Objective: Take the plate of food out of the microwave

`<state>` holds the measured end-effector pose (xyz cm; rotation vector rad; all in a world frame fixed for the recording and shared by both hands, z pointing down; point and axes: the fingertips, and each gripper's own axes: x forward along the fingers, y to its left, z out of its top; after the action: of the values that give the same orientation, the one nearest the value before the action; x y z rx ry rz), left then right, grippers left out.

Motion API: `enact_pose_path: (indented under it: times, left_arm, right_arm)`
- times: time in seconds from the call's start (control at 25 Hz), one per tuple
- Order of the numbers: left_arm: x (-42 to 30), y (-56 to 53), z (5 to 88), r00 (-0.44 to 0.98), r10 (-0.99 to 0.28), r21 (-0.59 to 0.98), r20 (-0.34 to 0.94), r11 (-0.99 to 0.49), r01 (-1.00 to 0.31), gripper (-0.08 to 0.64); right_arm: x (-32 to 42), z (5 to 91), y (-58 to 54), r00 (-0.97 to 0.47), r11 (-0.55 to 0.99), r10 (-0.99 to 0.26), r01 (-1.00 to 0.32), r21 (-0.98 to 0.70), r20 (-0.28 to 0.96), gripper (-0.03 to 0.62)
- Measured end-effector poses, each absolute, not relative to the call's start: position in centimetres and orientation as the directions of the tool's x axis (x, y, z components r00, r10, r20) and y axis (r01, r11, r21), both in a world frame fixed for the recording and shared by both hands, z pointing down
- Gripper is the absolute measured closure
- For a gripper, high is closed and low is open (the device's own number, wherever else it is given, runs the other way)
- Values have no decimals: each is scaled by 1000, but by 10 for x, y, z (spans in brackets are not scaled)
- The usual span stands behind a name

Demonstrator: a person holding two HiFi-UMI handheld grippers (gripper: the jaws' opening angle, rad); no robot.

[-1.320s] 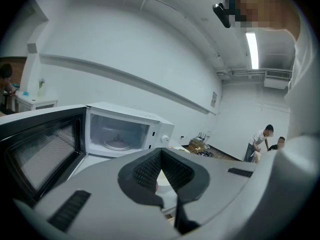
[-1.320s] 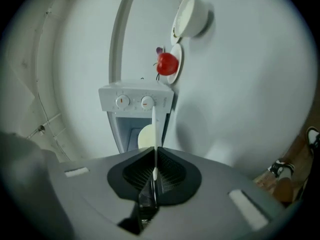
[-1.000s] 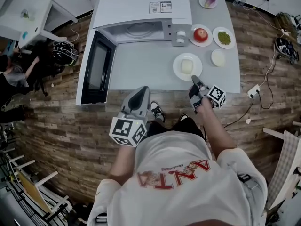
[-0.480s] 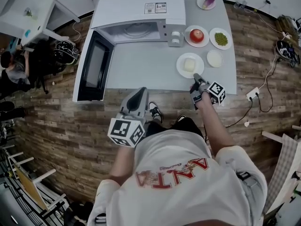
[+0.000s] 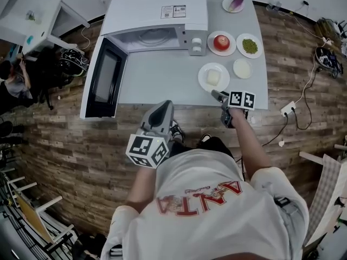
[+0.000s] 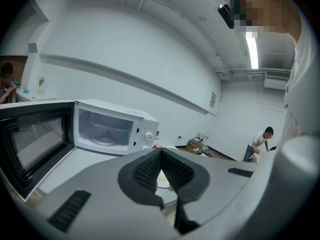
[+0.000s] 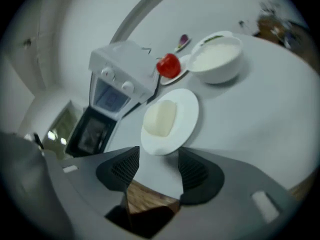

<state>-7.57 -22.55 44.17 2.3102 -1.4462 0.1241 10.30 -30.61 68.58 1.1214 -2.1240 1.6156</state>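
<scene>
Nearest the body, the left claw (image 6: 160, 170) hung with its jaws pressed together and empty, while the right claw (image 7: 157, 165) at the front edge of the grey tabletop (image 5: 162, 77) was opening with nothing between its jaws. Just beyond it sat the round white plate (image 7: 189, 115) with its pale block of food (image 7: 161, 118), already out of the open white microwave (image 5: 157, 15) farther back; releasing looked nearly done, and the next move probably called for drawing straight back without nudging the rim

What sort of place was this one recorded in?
Probably a lab or studio staged as a kitchen, not a home: a microwave and plates of food sit on a plain grey table, loose cables trail over the wood-look floor, and other people are about.
</scene>
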Motion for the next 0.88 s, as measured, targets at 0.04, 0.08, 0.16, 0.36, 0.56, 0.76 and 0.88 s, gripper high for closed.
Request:
enact_pose_path:
  times: [0.04,0.08,0.16,0.36,0.56,0.76,0.88]
  left_arm:
    - [-75,-226,442,459,-841,295,287,-378,-878,554]
    - [-74,-226,442,460,-841,295,286,-379,-877,554]
    - [-72,-226,442,461,-841,297,284,-380,-876,554]
    - [-68,-224,439,464,-844,300,267,-385,-873,554]
    - [-62,-226,426,464,-854,282,234,-397,-873,554]
    - [-56,-224,409,463,-865,257,192,-411,-875,554]
    - [-53,-220,396,461,-873,235,162,-420,-877,554]
  right_arm:
    - [102,688,-301,-648,169,-379,-750,-639,661,377]
    - [103,691,-297,-612,242,-346,-791,-562,712,377]
    - [107,694,-291,-532,356,-316,-834,-422,786,377]
    - [117,666,-290,-519,403,-415,-841,-361,747,549]
    - [115,594,-296,-625,459,-540,-780,-424,564,589]
    - [123,517,-290,-676,517,-622,-733,-441,395,589]
    - [134,476,-285,-682,546,-662,-724,-423,312,589]
